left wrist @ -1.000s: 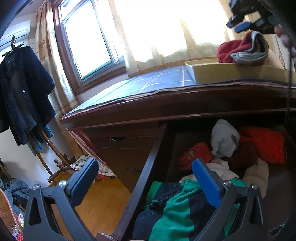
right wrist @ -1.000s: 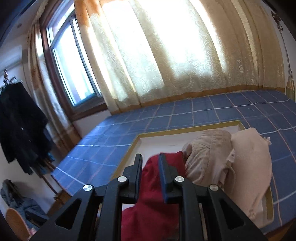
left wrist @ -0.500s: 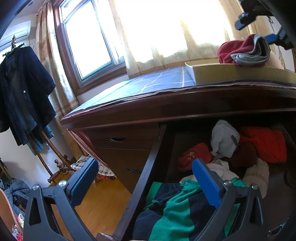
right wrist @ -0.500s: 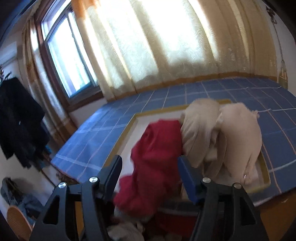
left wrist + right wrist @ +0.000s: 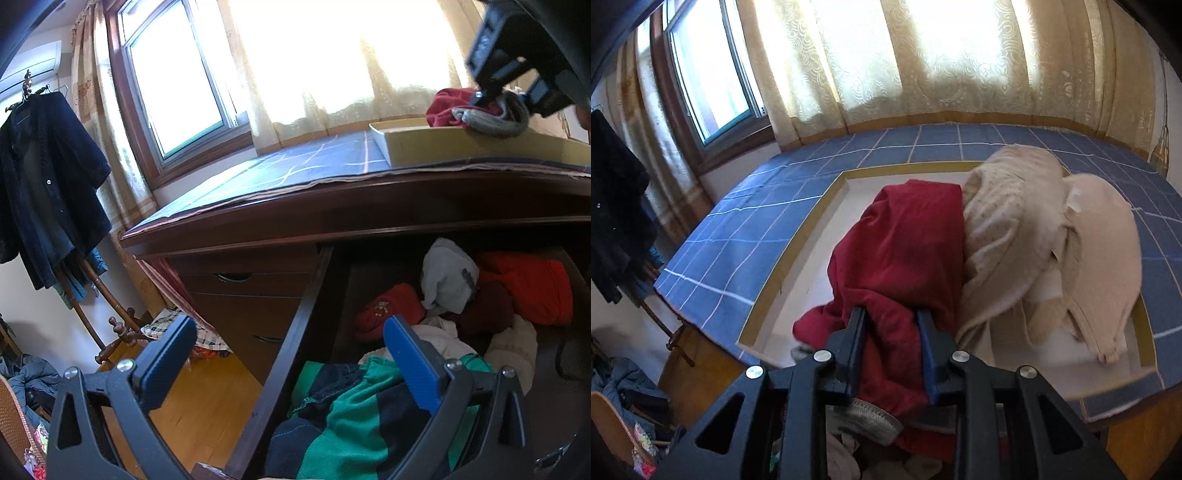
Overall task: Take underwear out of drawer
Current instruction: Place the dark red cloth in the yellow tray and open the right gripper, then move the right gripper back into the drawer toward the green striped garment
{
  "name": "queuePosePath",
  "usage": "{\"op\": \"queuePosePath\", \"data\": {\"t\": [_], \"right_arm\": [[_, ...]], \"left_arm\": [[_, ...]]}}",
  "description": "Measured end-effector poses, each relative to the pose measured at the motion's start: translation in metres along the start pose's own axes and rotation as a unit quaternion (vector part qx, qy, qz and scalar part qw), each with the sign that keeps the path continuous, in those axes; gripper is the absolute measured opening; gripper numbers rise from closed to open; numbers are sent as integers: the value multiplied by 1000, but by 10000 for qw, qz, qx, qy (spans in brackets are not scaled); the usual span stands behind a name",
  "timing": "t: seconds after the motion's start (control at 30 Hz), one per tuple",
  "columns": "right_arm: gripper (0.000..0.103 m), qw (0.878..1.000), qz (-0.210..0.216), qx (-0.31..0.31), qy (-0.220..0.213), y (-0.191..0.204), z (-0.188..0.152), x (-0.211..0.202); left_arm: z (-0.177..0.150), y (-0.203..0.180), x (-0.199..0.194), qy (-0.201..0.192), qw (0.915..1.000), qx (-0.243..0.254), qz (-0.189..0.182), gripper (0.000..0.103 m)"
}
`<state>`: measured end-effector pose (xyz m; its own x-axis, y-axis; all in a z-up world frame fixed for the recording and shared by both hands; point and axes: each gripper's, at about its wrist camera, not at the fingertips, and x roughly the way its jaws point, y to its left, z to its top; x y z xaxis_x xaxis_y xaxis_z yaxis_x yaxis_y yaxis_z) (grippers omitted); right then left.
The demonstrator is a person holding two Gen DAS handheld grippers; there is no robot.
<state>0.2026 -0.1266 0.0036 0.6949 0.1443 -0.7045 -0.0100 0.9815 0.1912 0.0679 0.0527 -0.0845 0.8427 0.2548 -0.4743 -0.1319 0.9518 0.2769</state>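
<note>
Right wrist view, nearest first: my right gripper has its jaws drawn in on a fold of the red underwear. They have just been closing, with that cloth between them, and the pads now look pressed into it. A grey ribbed waistband hangs below the jaws, over the tray's near edge. The garment is soft, light and limp. It will sag and trail from wherever I pinch it, and a thin fold could slide out, so the bunched cloth near the waistband seems the surest hold. It lies heaped in the shallow tray on the blue checked cloth of the counter, leaning against two cream garments just beyond it. Those touch the red piece and may drag along with it if I pull.

From the left wrist camera, my left gripper hangs with its jaws wide apart and nothing between them, straddling the side wall of the open drawer. Closest inside is a green and navy striped garment. Behind it are white and cream pieces, a small red item, a dark maroon one and an orange-red bundle at the back. All are loose, crumpled cloth, easy to pinch at any raised ridge. Farther off, curtains cover the bright window.
</note>
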Motion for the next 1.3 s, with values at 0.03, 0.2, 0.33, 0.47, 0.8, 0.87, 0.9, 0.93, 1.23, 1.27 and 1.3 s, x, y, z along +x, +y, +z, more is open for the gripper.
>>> {"op": "queuePosePath", "data": {"t": [0.03, 0.2, 0.33, 0.47, 0.8, 0.87, 0.9, 0.93, 1.23, 1.27, 1.3], "right_arm": [[30, 9999, -78, -63, -16, 3, 3, 4], [30, 9996, -252, -141, -46, 9, 7, 21], [30, 9969, -517, -506, -307, 20, -3, 19], [37, 9982, -196, -357, -432, 15, -4, 5], [68, 9941, -99, -534, -934, 22, -26, -46], [68, 9940, -61, -622, -896, 22, -32, -51], [68, 9939, -51, -646, -887, 22, -36, -53], [68, 9938, -64, -669, -881, 23, -39, -54], [68, 9953, -67, -778, -576, 13, -73, -63], [68, 9955, -63, -762, -557, 11, -78, -64], [68, 9957, -62, -749, -538, 10, -82, -66]], "left_arm": [[0, 0, 0, 2, 10000, 0, -1, 103], [0, 0, 0, -3, 10000, -3, -4, 103], [0, 0, -1, -36, 10000, 12, -11, 103], [0, 0, -1, -36, 10000, 4, -19, 103], [0, 1, 0, -11, 10000, 10, 3, 103], [1, 1, 1, 18, 10000, -5, -16, 103], [1, 2, 1, 26, 10000, -11, -21, 103], [1, 2, 1, 29, 10000, -15, -19, 103], [1, 2, 2, 18, 10000, -1, -5, 103], [1, 2, 2, 7, 10000, 7, -2, 103], [1, 2, 2, 9, 10000, 6, -3, 103]]}}
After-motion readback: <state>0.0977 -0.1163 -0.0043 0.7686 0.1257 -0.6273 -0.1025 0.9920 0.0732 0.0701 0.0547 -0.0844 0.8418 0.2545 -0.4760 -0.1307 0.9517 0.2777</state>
